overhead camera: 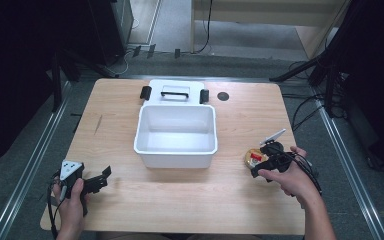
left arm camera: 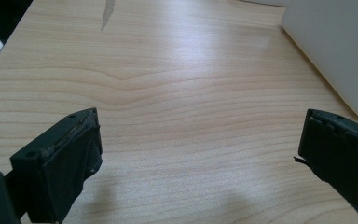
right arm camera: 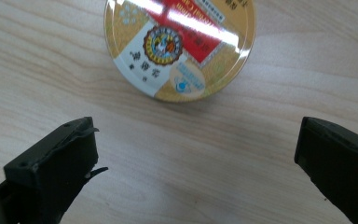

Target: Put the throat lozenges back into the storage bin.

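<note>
A round gold tin (overhead camera: 254, 158) with a red and white label lies flat on the wooden table (overhead camera: 180, 200) at the right. My right gripper (overhead camera: 264, 159) hovers just over and beside it, open. In the right gripper view the tin (right arm camera: 181, 46) sits beyond the gap between the wide-apart jaws, clear of both. An open white plastic box (overhead camera: 176, 134) stands mid-table, empty, with its lid (overhead camera: 175, 92) lying behind it. My left gripper (overhead camera: 102, 178) rests open near the front left, aimed at bare wood (left arm camera: 186, 121), the box wall (left arm camera: 340, 51) at its upper right.
A small dark round disc (overhead camera: 223, 96) lies at the back of the table right of the lid. Black stands and cables flank the table on the floor. Bare wood stretches between box and front edge.
</note>
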A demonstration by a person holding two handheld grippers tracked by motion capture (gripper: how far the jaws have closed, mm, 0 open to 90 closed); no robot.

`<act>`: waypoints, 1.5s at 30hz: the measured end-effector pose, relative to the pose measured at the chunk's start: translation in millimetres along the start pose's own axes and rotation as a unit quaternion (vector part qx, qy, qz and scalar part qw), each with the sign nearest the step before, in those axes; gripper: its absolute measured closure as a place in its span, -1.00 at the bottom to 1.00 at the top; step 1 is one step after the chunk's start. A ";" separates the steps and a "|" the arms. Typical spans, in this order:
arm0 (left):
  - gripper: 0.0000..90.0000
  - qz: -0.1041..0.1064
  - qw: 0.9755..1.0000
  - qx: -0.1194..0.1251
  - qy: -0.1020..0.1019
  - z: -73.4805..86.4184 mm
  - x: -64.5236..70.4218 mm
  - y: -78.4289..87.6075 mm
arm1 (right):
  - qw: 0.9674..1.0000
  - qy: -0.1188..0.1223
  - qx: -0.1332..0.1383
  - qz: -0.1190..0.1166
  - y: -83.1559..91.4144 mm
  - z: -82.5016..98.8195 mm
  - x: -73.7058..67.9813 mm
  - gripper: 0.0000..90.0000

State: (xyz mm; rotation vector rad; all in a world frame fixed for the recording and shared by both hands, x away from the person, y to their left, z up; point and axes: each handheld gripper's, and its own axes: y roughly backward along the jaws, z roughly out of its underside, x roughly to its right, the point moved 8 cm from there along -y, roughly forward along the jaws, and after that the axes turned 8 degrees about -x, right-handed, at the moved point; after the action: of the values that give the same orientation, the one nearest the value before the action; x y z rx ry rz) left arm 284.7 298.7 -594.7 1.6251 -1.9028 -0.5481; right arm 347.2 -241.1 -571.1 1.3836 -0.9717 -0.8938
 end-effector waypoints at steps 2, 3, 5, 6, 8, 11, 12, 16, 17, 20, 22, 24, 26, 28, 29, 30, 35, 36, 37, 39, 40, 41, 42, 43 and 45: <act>-1.00 0.000 1.000 0.000 0.000 0.0 0.0 0.0 | 1.000 -0.001 -0.004 -0.003 1.0 -6.6 -1.8 -1.00; -1.00 0.000 1.000 0.000 0.000 0.0 0.0 0.0 | 1.000 -0.001 -0.004 -0.003 1.0 -6.6 -1.8 -1.00; -1.00 0.000 1.000 -0.001 0.000 0.0 0.0 0.0 | 1.000 -0.001 -0.009 -0.003 1.1 -10.8 -3.6 -1.00; -1.00 0.001 1.000 -0.001 0.000 0.1 0.0 -0.1 | 1.000 0.001 -0.012 -0.002 0.7 -12.7 -4.0 -1.00; -1.00 0.001 1.000 -0.001 0.001 0.0 0.0 -0.2 | 1.000 0.001 -0.017 -0.001 0.7 -16.5 -5.0 -1.00; -1.00 0.001 1.000 -0.002 0.000 0.1 0.0 -0.2 | 1.000 0.001 -0.025 0.003 1.8 -25.0 -5.6 -1.00; -1.00 0.001 1.000 -0.001 0.000 0.0 0.1 -0.3 | 1.000 0.001 -0.025 0.003 1.8 -25.0 -5.6 -1.00; -1.00 0.001 1.000 -0.001 0.001 0.0 0.1 -0.3 | 0.999 -0.004 -0.033 0.008 1.0 -34.7 -7.6 -1.00; -1.00 0.001 1.000 -0.001 0.001 0.0 0.1 -0.3 | 0.999 -0.004 -0.033 0.008 1.0 -34.7 -7.6 -1.00; -1.00 0.002 1.000 -0.002 0.001 0.0 0.1 -0.2 | 0.999 -0.002 -0.046 0.009 -5.2 -39.7 -10.8 -1.00; -1.00 0.002 1.000 -0.001 0.001 0.0 0.1 -0.3 | 0.999 -0.003 -0.048 0.010 -6.8 -40.9 -10.9 -1.00; -1.00 0.002 1.000 -0.001 0.001 -0.1 0.1 -0.4 | 0.999 -0.007 -0.053 0.012 -9.4 -42.6 -10.5 -1.00; -1.00 0.002 1.000 -0.001 0.002 -0.1 0.1 -0.4 | 0.998 -0.010 -0.056 0.013 -11.8 -43.9 -9.0 -1.00; -1.00 0.002 1.000 -0.002 0.002 0.0 0.1 -0.5 | 0.998 -0.020 -0.060 0.020 -15.5 -45.5 -5.9 -0.93; -1.00 0.002 1.000 -0.002 0.002 0.0 0.1 -0.5 | 0.998 -0.021 -0.060 0.025 -16.4 -46.0 -5.1 -0.89; -1.00 0.002 1.000 -0.002 0.002 0.0 0.1 -0.5 | 0.998 -0.021 -0.060 0.025 -16.4 -46.0 -5.1 -0.89; -1.00 0.003 1.000 -0.001 0.002 -0.1 0.1 -0.5 | 0.998 -0.027 -0.056 0.021 -19.5 -48.4 -6.3 -0.75; -1.00 0.003 1.000 -0.001 0.002 -0.1 0.1 -0.4 | 0.998 -0.025 -0.054 0.020 -19.8 -48.7 -7.2 -0.66; -1.00 0.003 1.000 -0.001 0.001 -0.1 0.1 -0.4 | 0.998 -0.018 -0.049 0.021 -19.8 -49.4 -8.7 -0.56; -1.00 0.003 1.000 -0.001 0.002 -0.1 0.1 -0.4 | 0.998 -0.017 -0.048 0.022 -19.5 -49.5 -9.2 -0.56; -1.00 0.002 1.000 -0.001 0.002 -0.1 0.1 -0.4 | 0.998 -0.018 -0.047 0.023 -18.8 -49.7 -9.1 -0.55; -1.00 0.003 1.000 -0.001 0.002 -0.1 0.1 -0.5 | 0.999 -0.019 -0.045 0.021 -18.1 -50.1 -9.0 -0.55; -1.00 0.003 1.000 -0.002 0.001 0.0 0.1 -0.4 | 0.999 -0.021 -0.043 0.019 -17.0 -50.4 -9.0 -0.55; -1.00 0.003 1.000 -0.002 0.002 0.0 0.1 -0.4 | 0.999 -0.024 -0.036 0.017 -14.0 -51.3 -7.4 -0.55; -1.00 0.002 1.000 -0.001 0.001 -0.1 0.2 -0.5 | 0.999 -0.028 -0.031 0.014 -10.4 -52.0 -6.7 -0.55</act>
State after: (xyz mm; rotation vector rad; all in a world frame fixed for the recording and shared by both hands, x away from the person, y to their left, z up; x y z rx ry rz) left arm 285.1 298.4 -594.9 1.6185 -1.9027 -0.5458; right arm 393.7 -216.0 -579.5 1.2949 -0.9948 -0.9377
